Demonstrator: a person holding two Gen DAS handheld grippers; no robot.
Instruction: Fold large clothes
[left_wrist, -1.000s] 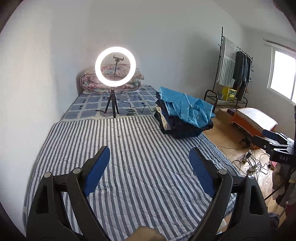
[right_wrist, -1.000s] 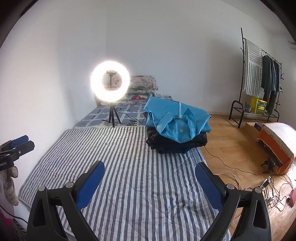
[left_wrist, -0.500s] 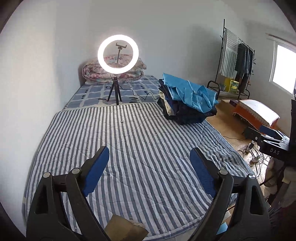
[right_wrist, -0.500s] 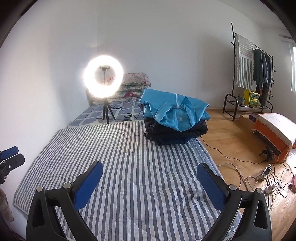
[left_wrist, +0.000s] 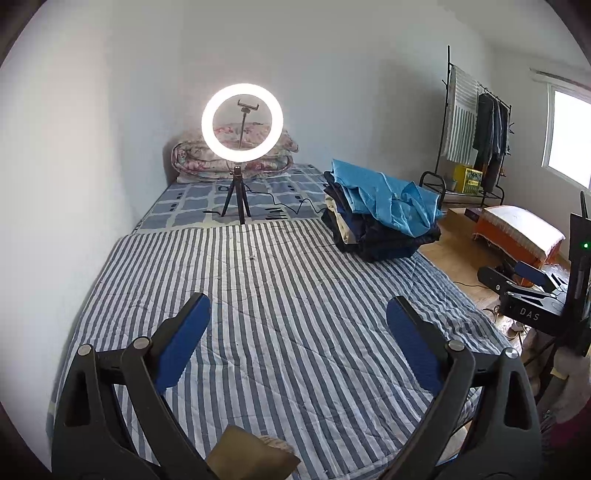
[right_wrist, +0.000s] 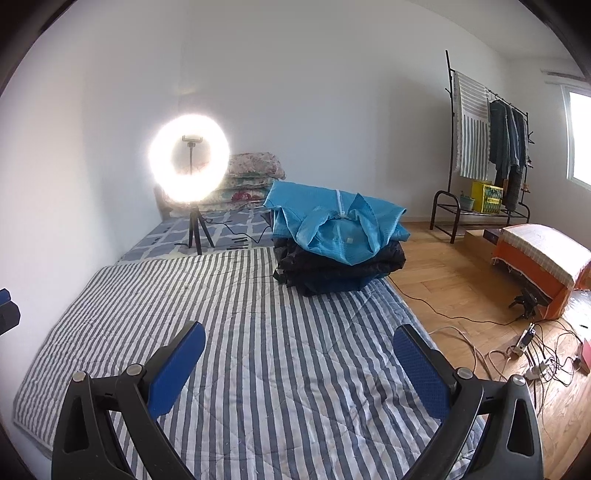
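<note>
Blue-padded fingers (left_wrist: 183, 347) of the left gripper (left_wrist: 299, 314) and of the right gripper (right_wrist: 299, 343) are spread wide, empty, above the near striped quilt (right_wrist: 258, 332). Far right, a blue garment (right_wrist: 336, 225) tops the stacked clothes (right_wrist: 340, 269).

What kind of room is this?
Probably a bedroom: a striped quilt spread flat, folded floral bedding against the wall, and a clothes rack hung with garments.

hidden: lower clothes (right_wrist: 332, 273) under blue garment (right_wrist: 332, 225) | glare: ring light (right_wrist: 188, 158)
</note>
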